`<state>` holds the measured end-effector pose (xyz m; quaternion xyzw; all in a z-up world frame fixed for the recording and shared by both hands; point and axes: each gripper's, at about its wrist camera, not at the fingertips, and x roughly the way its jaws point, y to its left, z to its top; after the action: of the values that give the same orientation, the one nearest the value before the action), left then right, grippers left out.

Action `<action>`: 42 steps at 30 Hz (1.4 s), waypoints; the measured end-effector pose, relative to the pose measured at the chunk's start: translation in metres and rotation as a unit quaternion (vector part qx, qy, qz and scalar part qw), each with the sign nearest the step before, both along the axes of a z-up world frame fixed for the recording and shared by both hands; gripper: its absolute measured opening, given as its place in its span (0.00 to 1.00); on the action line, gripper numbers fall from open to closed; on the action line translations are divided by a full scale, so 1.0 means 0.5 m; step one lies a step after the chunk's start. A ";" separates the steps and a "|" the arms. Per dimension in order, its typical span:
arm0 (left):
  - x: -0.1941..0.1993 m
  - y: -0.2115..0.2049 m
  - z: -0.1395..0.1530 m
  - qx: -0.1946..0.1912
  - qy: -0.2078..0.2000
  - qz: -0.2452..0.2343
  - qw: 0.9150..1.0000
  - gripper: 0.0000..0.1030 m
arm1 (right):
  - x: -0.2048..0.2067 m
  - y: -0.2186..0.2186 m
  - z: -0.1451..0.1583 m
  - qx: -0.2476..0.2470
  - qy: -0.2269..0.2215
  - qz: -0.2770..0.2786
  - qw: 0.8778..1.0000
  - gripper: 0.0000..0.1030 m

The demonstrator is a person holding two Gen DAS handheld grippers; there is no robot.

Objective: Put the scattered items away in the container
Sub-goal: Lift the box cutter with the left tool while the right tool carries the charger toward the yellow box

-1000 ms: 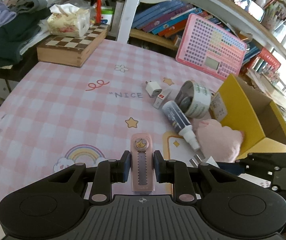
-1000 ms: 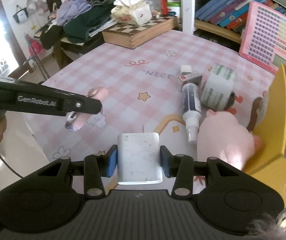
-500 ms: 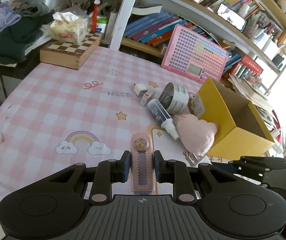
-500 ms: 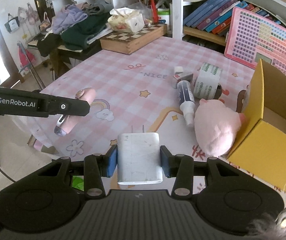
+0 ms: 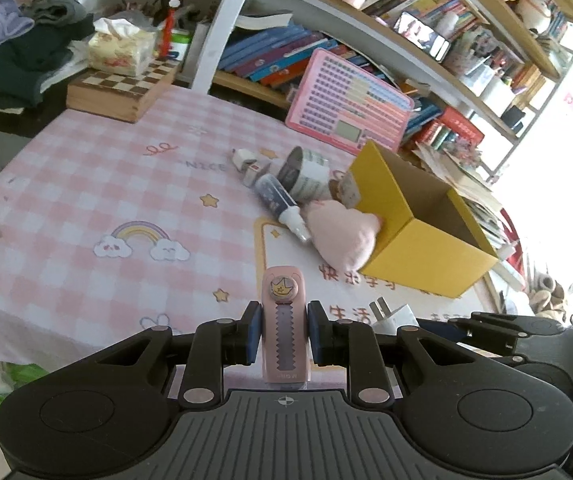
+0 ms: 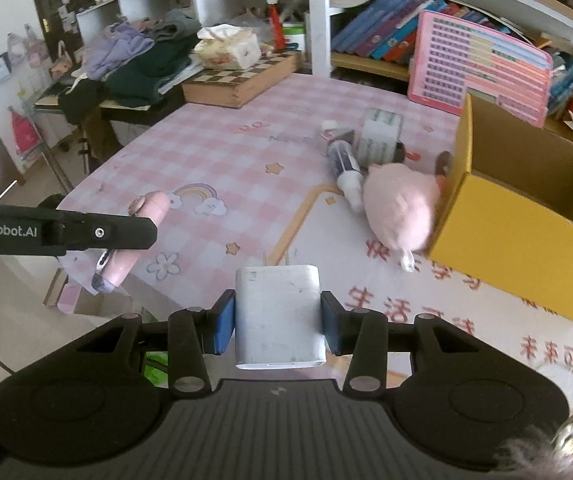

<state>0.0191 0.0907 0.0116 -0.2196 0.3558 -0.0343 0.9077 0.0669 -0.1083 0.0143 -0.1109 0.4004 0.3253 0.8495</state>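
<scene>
Charger: your right claw gripped it, over counter edge.
Pink cutter: clamped in your left claw.
Yellow box: open, on counter, beside plush.

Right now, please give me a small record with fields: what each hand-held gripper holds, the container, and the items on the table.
left hand-held gripper: shut on pink cutter
right hand-held gripper: shut on white charger
container: yellow box, open, on the table
against box: pink plush
lying beside plush: tube, tape roll
</scene>
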 end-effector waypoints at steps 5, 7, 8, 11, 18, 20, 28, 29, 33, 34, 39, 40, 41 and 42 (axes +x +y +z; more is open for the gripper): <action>-0.014 -0.017 0.003 0.000 -0.009 -0.014 1.000 0.22 | -0.025 -0.017 0.003 -0.005 -0.003 -0.016 1.000 0.40; -0.017 -0.021 0.004 0.000 -0.011 -0.018 1.000 0.22 | -0.031 -0.024 0.005 -0.006 -0.003 -0.022 1.000 0.40; -0.018 -0.022 0.005 0.000 -0.012 -0.020 1.000 0.22 | -0.033 -0.026 0.006 -0.007 -0.004 -0.024 1.000 0.40; -0.019 -0.029 0.007 0.000 -0.014 -0.027 1.000 0.22 | -0.038 -0.039 0.010 -0.005 -0.006 -0.036 0.999 0.40; -0.021 -0.041 0.011 0.003 -0.017 -0.032 0.999 0.22 | -0.036 -0.065 0.011 0.001 -0.002 -0.056 0.998 0.40; -0.019 -0.047 0.012 0.004 -0.018 -0.035 0.999 0.22 | -0.041 -0.071 0.008 -0.002 -0.002 -0.055 0.998 0.40; -0.002 -0.075 0.018 0.010 -0.018 -0.056 0.998 0.22 | -0.054 -0.113 0.008 0.000 -0.011 -0.086 0.996 0.40; 0.000 -0.079 0.019 0.011 -0.018 -0.060 0.998 0.22 | -0.055 -0.118 0.008 -0.001 -0.011 -0.091 0.996 0.40; 0.006 -0.101 0.019 0.013 -0.017 -0.079 0.997 0.22 | -0.059 -0.141 0.007 0.000 -0.007 -0.108 0.994 0.40; 0.008 -0.106 0.018 0.014 -0.016 -0.084 0.996 0.22 | -0.060 -0.147 0.007 0.001 -0.007 -0.113 0.994 0.40; 0.011 -0.125 0.016 0.014 -0.014 -0.102 0.995 0.22 | -0.067 -0.174 0.005 0.004 -0.001 -0.137 0.991 0.40; 0.012 -0.129 0.015 0.014 -0.014 -0.106 0.994 0.22 | -0.069 -0.179 0.006 0.004 0.000 -0.143 0.990 0.40; 0.012 -0.134 0.015 0.014 -0.013 -0.110 0.994 0.22 | -0.071 -0.185 0.005 0.004 0.001 -0.149 0.989 0.40; 0.012 -0.138 0.014 0.014 -0.013 -0.115 0.993 0.22 | -0.072 -0.190 0.005 0.004 0.002 -0.156 0.988 0.40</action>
<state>0.0252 0.0217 0.0189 -0.1642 0.3672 -0.1360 0.9054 0.0307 -0.2034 0.0169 -0.0428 0.4131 0.1910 0.8894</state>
